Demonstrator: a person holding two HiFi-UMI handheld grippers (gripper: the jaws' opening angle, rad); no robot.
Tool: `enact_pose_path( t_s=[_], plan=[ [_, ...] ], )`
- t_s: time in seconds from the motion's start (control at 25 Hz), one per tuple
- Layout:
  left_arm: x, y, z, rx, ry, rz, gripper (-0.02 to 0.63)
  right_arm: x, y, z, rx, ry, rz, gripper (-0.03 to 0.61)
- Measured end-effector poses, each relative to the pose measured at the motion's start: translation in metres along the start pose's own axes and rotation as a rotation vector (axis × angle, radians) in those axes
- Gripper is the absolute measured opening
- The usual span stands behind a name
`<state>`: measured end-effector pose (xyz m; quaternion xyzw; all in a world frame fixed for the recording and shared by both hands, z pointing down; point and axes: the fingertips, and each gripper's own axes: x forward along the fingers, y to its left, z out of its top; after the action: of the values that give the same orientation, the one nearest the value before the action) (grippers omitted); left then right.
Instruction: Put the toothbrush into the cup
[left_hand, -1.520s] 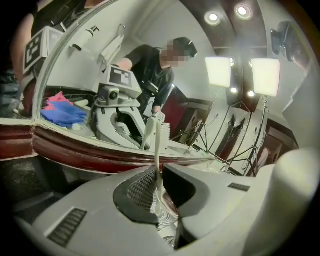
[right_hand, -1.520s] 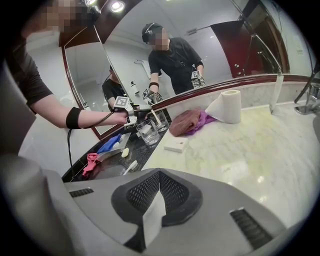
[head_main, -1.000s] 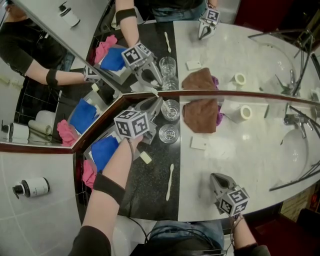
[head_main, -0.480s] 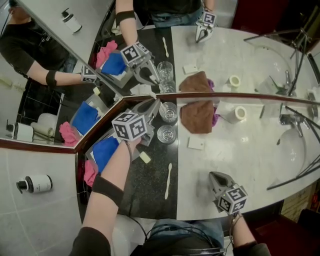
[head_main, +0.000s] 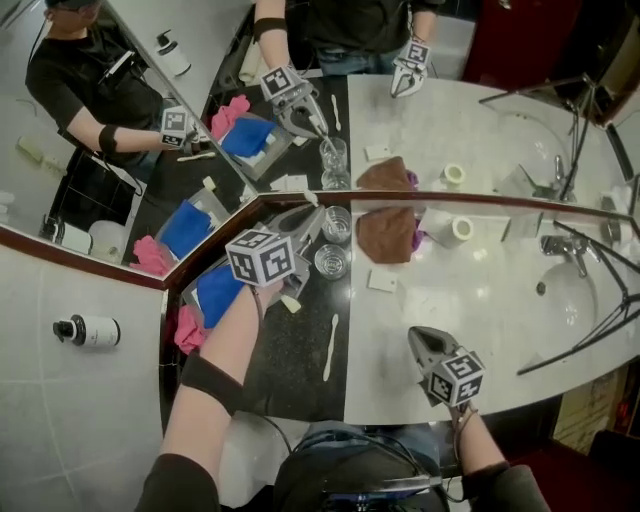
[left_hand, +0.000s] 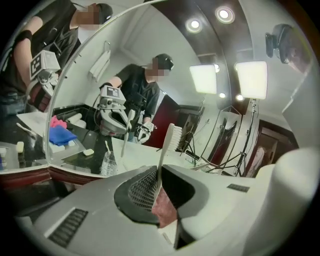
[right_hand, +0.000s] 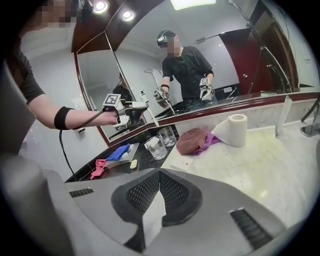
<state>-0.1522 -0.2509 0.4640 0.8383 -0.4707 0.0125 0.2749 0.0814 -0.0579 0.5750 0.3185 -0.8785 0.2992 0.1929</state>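
Marble counter (head_main: 470, 320), two glasses (head_main: 330, 261), brown cloth (head_main: 385, 235), paper roll (head_main: 452, 229), toothbrush (head_main: 331, 346)

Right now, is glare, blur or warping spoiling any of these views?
Head view: sharp, but the mirror doubles the cups. Left gripper view: fisheye bending, two lamps blown white, toothbrush crisp. Right gripper view: dark corners, counter evenly lit.

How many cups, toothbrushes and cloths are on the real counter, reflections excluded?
Clear glass cups: 2
White toothbrushes: 2, one flat on the black counter, one clamped in the left gripper
Cloths: 4, brown towel, purple cloth, blue cloth, pink cloth
Total: 8
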Motion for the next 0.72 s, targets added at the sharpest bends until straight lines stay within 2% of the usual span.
enact_pose_path(
  t_s=[0.16,0.36,0.52,0.72],
  plan=[
    [-0.016,-0.037,-0.013,-0.017,0.025,-0.019,0.031,-0.005,0.005,0.008,-0.031,-0.006,0.027,0.018],
    [-0.038,-0.078,-0.053,-0.061,0.092,-0.056,0.032,-0.01,0.016,0.006,-0.06,0.003,0.067,0.018],
    [-0.047,-0.104,-0.101,-0.114,0.17,-0.093,0.031,-0.012,0.018,-0.002,-0.067,0.014,0.079,0.018],
    [-0.056,-0.134,-0.176,-0.203,0.308,-0.161,0.031,-0.023,0.022,-0.02,-0.047,0.035,0.077,0.018]
  ],
)
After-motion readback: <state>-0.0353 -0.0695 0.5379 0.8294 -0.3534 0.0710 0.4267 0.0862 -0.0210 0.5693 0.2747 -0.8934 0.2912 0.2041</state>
